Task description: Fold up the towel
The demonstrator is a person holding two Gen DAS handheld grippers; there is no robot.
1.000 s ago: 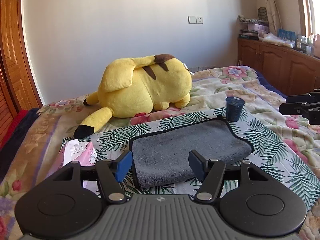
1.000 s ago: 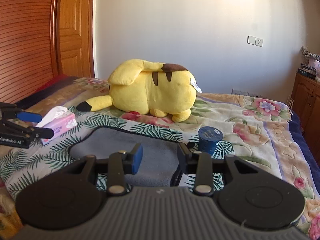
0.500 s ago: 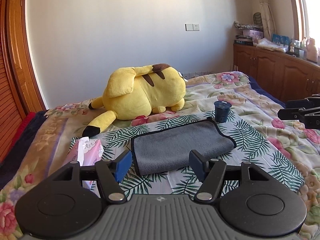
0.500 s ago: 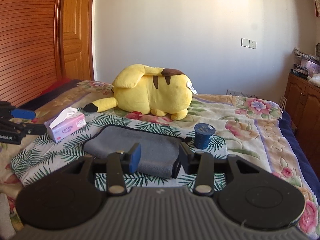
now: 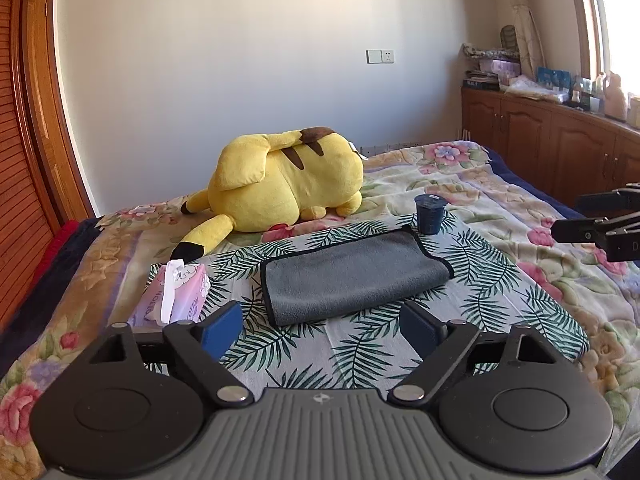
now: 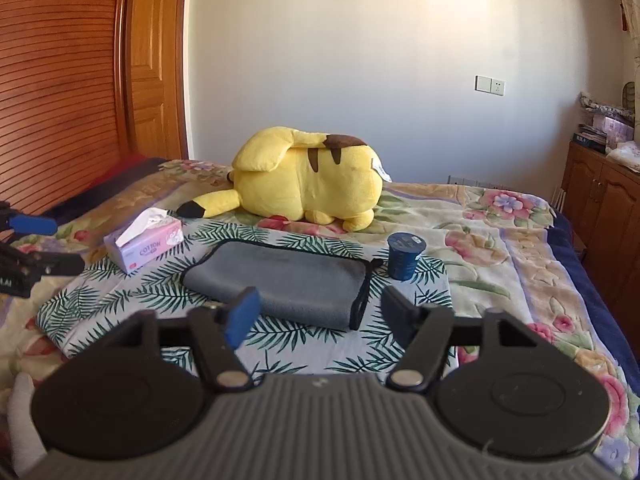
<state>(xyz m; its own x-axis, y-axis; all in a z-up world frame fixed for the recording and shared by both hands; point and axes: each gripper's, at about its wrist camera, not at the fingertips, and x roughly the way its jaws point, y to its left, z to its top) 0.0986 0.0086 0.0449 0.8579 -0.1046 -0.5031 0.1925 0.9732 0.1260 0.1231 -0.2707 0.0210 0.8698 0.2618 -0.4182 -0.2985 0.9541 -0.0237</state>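
My left claw (image 5: pixel 322 330) hangs open above the near edge of the palm-leaf cloth (image 5: pixel 360 354) on the bed (image 5: pixel 472 188), gripping nothing, and my right claw (image 6: pixel 320 312) is spread open too, also empty. The grey towel (image 5: pixel 352 274) lies folded on the middle of that cloth, its black-trimmed edges showing at the left and right ends, clear of both claws. A pink tissue box (image 5: pixel 176 294) sits near the cloth's left edge, and a dark blue cup (image 5: pixel 430 214) stands upright just beyond the towel's far right corner. The yellow plush toy (image 5: pixel 280 188) lies on the floral bedspread behind the cloth, toward the wall.
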